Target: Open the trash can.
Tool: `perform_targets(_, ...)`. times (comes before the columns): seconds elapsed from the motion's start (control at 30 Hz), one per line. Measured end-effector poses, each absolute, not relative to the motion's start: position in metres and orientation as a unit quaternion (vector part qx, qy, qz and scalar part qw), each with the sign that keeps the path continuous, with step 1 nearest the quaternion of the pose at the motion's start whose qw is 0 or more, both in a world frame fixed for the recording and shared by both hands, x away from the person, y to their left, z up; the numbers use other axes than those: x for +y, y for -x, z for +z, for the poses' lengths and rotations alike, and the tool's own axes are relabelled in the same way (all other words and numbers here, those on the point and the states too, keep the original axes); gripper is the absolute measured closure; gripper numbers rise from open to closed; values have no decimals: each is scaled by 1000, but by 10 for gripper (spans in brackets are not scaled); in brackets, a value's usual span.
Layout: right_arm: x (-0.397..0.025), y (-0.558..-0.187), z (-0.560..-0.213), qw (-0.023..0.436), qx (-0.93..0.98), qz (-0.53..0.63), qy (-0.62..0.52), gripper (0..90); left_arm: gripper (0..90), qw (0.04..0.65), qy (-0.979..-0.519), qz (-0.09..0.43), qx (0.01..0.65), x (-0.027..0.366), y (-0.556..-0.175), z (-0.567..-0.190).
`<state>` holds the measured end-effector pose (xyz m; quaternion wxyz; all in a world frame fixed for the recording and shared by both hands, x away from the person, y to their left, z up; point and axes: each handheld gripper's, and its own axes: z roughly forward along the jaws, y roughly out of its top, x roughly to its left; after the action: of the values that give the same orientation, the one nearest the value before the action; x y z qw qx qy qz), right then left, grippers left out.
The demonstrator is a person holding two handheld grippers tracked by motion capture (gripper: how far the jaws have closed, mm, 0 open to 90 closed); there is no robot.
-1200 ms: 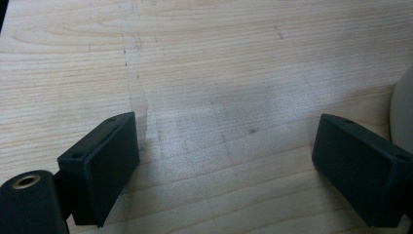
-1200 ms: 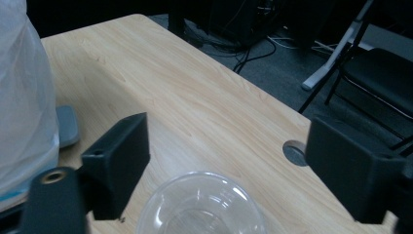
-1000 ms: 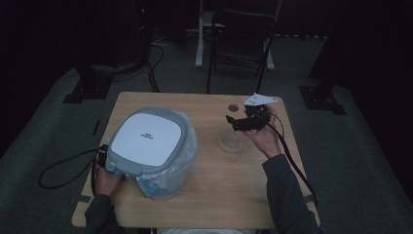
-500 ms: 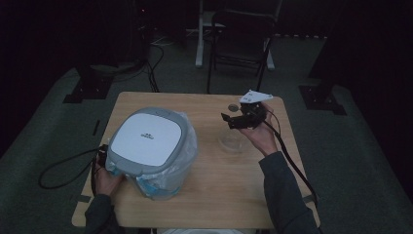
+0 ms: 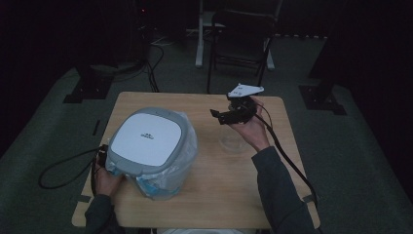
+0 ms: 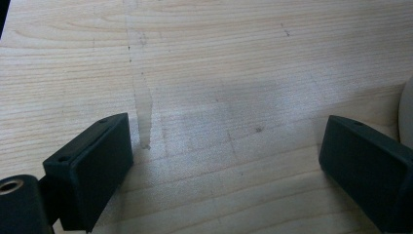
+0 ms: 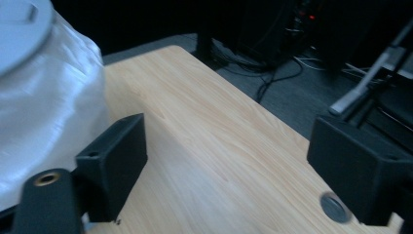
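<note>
A grey-rimmed white lid (image 5: 148, 140) tops a translucent white bag (image 5: 182, 161) on the pale wood-grain table (image 5: 219, 190).

Left gripper (image 6: 229, 165) gapes wide over bare wooden table (image 6: 204, 73) — nothing between (pale streak nearby).

Left gripper (image 5: 100, 157) largely hidden behind lidded bin (image 5: 151, 146) in high view; jaw state unreadable there. Bin's lower body veiled by plastic liner (image 5: 168, 173), contents out of sight. Clear cup (image 5: 233, 140) on table faint, partly masked by right hand (image 5: 253, 129). Bin cropped at left edge of right gripper view, lid (image 7: 19, 24) blurred. Dark round spot (image 7: 335, 208) by right jaw too blurred to identify. Pale curved edge (image 6: 406, 109) cut off at right of left gripper view.
</note>
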<state>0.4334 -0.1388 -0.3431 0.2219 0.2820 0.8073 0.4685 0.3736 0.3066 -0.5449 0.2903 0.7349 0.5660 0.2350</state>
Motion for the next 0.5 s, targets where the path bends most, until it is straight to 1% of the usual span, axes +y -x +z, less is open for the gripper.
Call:
perform_targets(0.13,-132,-434,-339,214,810,471,-277,179,62,290,-735,235,567,307,-373,-545)
perform_targets(0.27,-123,-435,-333,201,813,480,-264,261,63,291,-733,235,568,306,-373,-545)
perform_targets(0.3,-121,-435,-332,197,812,482,-262,296,63,290,-734,235,567,307,-373,-545)
perform_targets(0.33,-120,-435,-331,193,813,484,-260,313,63,291,-733,235,568,306,-373,-545)
perform_targets(0.4,-118,-436,-329,178,812,494,-253,397,63,291,-733,235,568,306,-373,-545)
perform_targets(0.47,-115,-438,-327,162,812,504,-246,442,63,291,-733,235,568,306,-373,-545)
perform_targets(0.5,-114,-438,-327,158,812,507,-244,493,63,291,-733,235,568,306,-373,-545)
